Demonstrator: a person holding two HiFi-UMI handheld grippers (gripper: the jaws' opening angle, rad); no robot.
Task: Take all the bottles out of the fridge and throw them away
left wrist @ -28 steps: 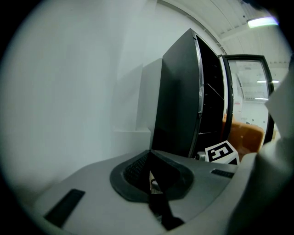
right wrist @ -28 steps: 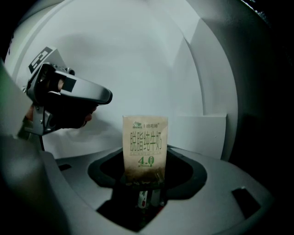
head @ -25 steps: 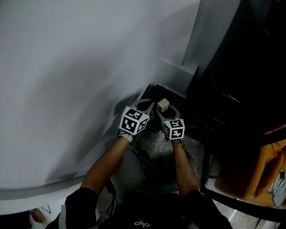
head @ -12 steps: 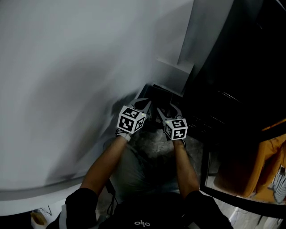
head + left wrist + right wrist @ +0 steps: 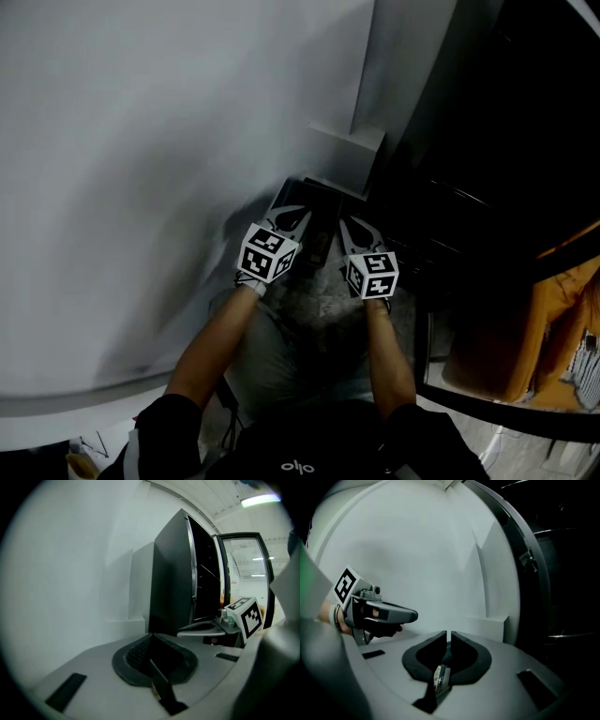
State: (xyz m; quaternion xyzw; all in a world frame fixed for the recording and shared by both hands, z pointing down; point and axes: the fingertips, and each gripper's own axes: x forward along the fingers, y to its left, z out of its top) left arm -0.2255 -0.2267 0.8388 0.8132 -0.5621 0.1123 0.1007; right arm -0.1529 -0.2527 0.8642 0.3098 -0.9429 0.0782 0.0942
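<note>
Right gripper (image 5: 448, 633) first: its jaws had just been closing and stood almost together, only a thin slit left, nothing between the pads. Left gripper (image 5: 151, 636): jaws together, also empty. I held both side by side close in front of me, near each other but not touching.

Just beyond the tips, low down, sat a dark box (image 5: 319, 199) against a white ledge (image 5: 349, 148). Probably the bin, but it was too dark to tell what was in it. White wall (image 5: 141, 187) filled the left. The fridge (image 5: 171, 573) stood to the right, black, with its glass door (image 5: 241, 535) swung open; wire shelves showed faintly inside. Something orange (image 5: 562, 319) stood past the door, unclear what.

The bottles: none showed in any view. Any bottle left to fetch would be in the fridge interior, which was too dark to read. Neither gripper was on one.

Handling, my guess only: throwaway bottles would be light, maybe with some liquid sloshing. Plastic walls would give under the pads; glass would not, and could break if dropped. They would be round, smooth, possibly cold and wet, so slippery. I'd take one across the body a little above the middle, or just under the cap if the body was too wide. Squeeze gently, keep it upright.
</note>
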